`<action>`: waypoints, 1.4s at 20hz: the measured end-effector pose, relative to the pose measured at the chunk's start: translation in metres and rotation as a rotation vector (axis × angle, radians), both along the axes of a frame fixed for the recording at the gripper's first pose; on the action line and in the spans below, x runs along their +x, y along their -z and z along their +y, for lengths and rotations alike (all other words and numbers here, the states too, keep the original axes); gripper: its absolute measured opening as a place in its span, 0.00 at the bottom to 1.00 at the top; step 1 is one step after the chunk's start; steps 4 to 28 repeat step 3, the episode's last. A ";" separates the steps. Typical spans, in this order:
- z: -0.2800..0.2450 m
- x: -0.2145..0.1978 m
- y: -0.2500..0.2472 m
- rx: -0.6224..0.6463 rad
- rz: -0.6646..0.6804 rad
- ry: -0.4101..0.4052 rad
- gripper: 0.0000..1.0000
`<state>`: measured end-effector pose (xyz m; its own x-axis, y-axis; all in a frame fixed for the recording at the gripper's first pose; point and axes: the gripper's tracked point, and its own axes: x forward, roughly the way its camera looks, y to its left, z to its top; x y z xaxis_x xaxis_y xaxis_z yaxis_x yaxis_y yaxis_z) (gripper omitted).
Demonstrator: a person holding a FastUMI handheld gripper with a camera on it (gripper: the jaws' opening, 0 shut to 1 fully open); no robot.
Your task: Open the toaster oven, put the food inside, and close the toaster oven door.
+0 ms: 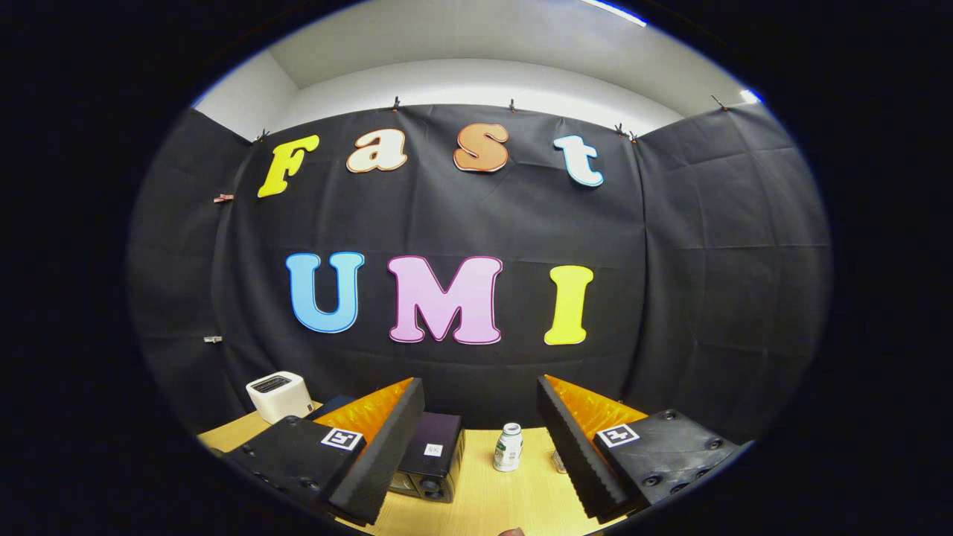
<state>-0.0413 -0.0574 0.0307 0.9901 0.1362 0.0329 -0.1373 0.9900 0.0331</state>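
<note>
Toaster oven (430, 465) sits low centre on wood table (521, 495), small bottle (508, 447) beside it, white box (279, 396) lower left. Gripper (480, 439) jaws wide apart, empty.

tongs (480, 447) spread wide (holding nothing), level

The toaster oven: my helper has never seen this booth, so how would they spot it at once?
Start at the wooden table before the black wall. The toaster oven is the dark box lying between the open tool's fingers, by the left one. Unlike the white appliance behind and the small bottle beside it, it has front knobs.
</note>
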 end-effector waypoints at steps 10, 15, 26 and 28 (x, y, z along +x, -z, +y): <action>-0.001 -0.002 -0.001 0.003 0.002 0.003 0.98; -0.001 -0.002 -0.001 0.003 0.002 0.003 0.98; -0.001 -0.002 -0.001 0.003 0.002 0.003 0.98; -0.001 -0.002 -0.001 0.003 0.002 0.003 0.98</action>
